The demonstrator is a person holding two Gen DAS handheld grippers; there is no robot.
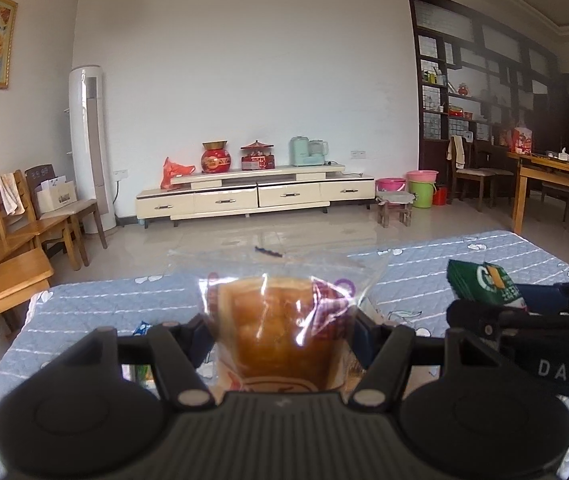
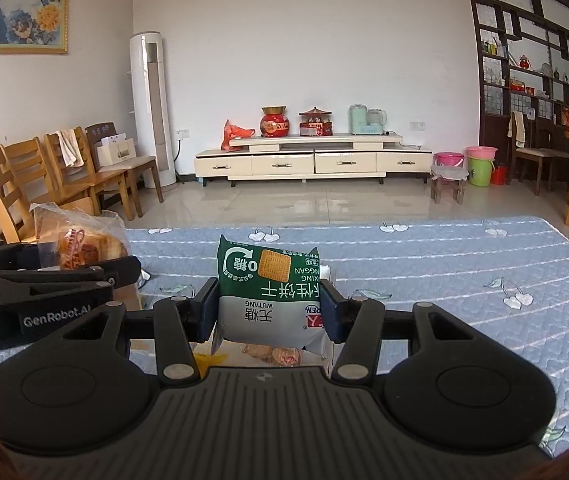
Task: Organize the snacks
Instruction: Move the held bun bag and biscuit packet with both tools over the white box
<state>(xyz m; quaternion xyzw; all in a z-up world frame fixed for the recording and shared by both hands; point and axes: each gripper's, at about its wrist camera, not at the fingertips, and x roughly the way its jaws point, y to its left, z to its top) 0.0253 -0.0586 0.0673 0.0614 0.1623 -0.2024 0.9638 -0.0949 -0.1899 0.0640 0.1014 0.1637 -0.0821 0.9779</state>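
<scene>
Centrally, a bread bun in a clear wrapper (image 1: 280, 320) is gripped between the fingers of the left gripper (image 1: 282, 334), which are closed on its sides, and it is held raised above the blue quilted surface (image 1: 84, 304). Its crimped top edge is seen standing upward, and the bun fills the gap between the two pads. From the right wrist view the same wrapped bun (image 2: 80, 244) is seen at the left edge, held by the left gripper (image 2: 50, 264) above the near left corner of the quilted surface (image 2: 444, 264). A green and white biscuit packet (image 2: 270, 292) is clamped upside down between the fingers of the right gripper (image 2: 270, 312), its printed characters inverted and its biscuit picture near the top. That packet (image 1: 484, 284) is also glimpsed at the right of the left wrist view, beside the right gripper (image 1: 520, 312). Beneath the held packet, further snack wrappers (image 2: 276, 354) are partly seen lying on the surface, though their kind cannot be told. Farther off, a cream TV cabinet (image 2: 312, 160) is set against the white wall, a tall white air conditioner (image 2: 152, 108) stands left of it, and wooden chairs (image 2: 44, 176) are lined along the left side.
</scene>
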